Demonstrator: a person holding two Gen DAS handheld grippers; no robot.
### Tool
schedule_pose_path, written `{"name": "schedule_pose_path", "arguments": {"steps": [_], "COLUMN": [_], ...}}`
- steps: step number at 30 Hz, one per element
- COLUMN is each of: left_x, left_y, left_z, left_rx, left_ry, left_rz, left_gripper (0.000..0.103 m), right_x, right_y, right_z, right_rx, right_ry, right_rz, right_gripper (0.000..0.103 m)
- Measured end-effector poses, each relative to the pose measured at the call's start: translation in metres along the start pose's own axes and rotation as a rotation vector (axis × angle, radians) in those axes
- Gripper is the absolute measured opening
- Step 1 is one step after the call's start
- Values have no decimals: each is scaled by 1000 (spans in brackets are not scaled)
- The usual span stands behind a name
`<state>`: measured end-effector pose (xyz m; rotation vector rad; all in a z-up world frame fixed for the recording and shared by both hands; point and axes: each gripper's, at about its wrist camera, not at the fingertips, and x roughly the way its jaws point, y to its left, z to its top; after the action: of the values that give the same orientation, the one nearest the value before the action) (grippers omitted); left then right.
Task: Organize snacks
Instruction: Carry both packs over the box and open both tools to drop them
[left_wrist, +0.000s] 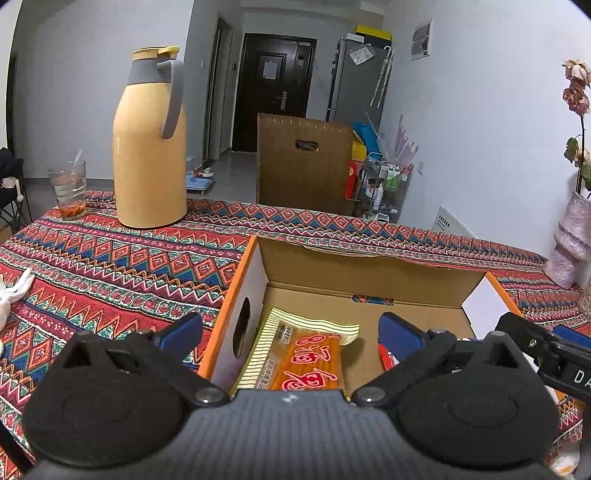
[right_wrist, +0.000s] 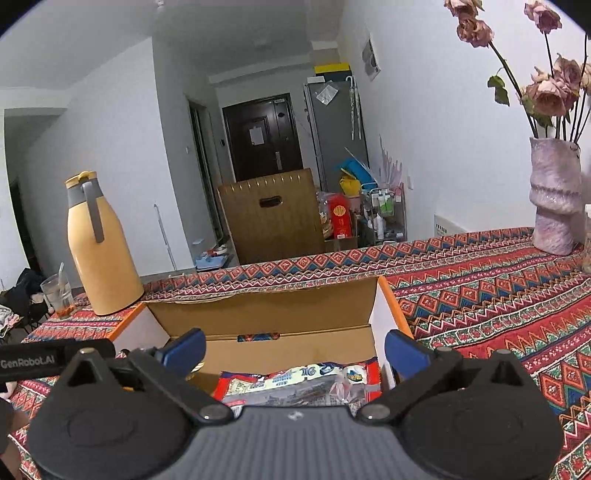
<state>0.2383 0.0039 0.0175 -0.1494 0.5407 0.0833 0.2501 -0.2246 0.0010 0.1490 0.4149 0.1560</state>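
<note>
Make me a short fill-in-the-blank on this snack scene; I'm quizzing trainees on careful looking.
1. The orange snack packet lies inside the cardboard ____.
2. The yellow flask has a ____ handle.
3. The jaws of the left gripper stand ____.
4. The vase holds dried ____.

Missing words: box; grey; open; flowers

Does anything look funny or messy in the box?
A little. The orange snack packet leans tilted against the cardboard box's side wall instead of lying flat. The red-edged packet lies flat beside it. Nothing looks spilled or torn.
</note>
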Motion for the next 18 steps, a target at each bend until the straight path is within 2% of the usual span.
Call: {"name": "schedule_pose_path", "arguments": {"steps": [4, 13, 18], "left_x": [-7, -43, -60], "left_y": [0, -4, 0], "left_z": [2, 14, 11], "left_rx": [2, 25, 35], "left_ry": [-3, -64, -69], "left_rz": [2, -2, 2], "left_gripper": [103, 103, 103], "right_x": [-6, -38, -57], "right_y": [1, 7, 11], "right_z": [4, 18, 19], "right_rx": [-10, -40, -68], "right_ry": [-18, -101, -113], "right_rz": [-5, -14, -9], "right_gripper": [103, 103, 103]}}
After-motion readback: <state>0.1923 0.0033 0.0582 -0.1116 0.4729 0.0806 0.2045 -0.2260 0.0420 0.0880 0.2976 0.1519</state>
